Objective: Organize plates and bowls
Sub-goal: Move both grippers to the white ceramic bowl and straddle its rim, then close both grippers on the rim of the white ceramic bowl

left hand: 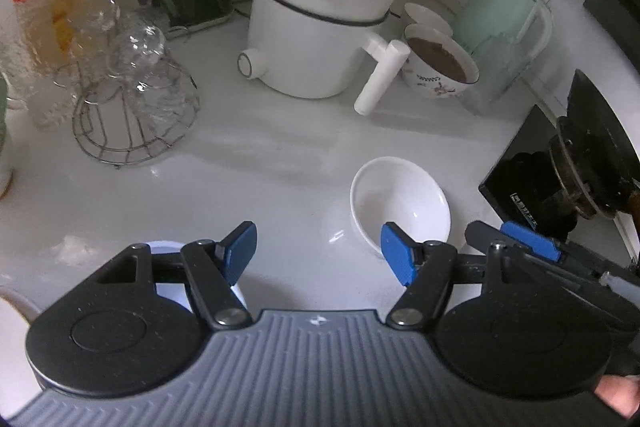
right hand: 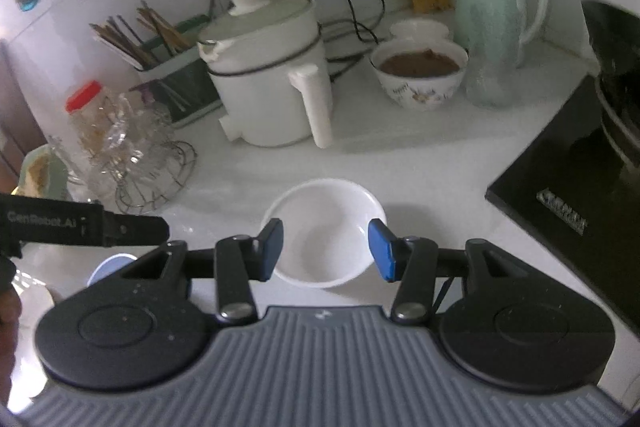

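The white bowl (right hand: 324, 231) sat empty on the counter (right hand: 420, 155), framed by my right tongs (right hand: 326, 249), open and empty; it looked light, glazed, slippery, breakable, so I judged the rim the best hold; only the left view showed my left tongs (left hand: 316, 253) open over bare counter.

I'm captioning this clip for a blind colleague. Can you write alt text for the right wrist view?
The open right gripper hovers over an empty white bowl on a white counter, touching nothing. Behind stand a white electric pot, a floral bowl of brown food and a pale green kettle.
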{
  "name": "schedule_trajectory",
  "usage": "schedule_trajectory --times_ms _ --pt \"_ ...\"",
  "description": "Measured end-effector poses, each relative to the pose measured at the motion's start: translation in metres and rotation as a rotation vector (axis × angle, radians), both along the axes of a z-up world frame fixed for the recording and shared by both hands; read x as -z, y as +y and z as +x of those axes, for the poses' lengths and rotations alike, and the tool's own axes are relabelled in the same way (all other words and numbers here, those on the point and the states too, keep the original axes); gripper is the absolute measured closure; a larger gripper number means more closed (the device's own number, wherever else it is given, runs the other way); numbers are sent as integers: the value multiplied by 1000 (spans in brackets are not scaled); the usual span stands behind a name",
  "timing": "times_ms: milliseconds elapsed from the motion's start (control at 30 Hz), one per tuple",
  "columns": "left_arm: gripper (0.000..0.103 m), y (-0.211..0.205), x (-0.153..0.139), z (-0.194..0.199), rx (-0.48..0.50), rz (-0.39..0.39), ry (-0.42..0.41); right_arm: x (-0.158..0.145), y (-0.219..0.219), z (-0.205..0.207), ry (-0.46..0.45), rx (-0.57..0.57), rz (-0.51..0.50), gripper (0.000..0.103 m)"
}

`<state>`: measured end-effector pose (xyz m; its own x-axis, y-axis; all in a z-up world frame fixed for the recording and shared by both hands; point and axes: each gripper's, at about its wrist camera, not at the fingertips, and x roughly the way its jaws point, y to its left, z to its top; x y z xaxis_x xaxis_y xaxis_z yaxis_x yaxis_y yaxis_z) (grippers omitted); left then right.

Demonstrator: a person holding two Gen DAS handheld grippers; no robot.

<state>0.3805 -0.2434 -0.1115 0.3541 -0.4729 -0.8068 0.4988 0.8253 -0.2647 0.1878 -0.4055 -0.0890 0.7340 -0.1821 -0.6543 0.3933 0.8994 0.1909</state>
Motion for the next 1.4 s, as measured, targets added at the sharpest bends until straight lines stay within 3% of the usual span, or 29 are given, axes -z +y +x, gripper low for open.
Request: schedule_trajectory --times_ms 567,967,1200,1400 --pt "32 -70 57 30 36 12 71 43 -38 28 41 105 43 53" --pt "55 -90 76 32 66 54 88 61 -51 44 35 101 104 58" --pt "73 -91 80 32 90 59 106 68 -49 47 59 97 121 71" --pt "81 -91 82 34 89 42 108 73 -52 48 69 100 150 79"
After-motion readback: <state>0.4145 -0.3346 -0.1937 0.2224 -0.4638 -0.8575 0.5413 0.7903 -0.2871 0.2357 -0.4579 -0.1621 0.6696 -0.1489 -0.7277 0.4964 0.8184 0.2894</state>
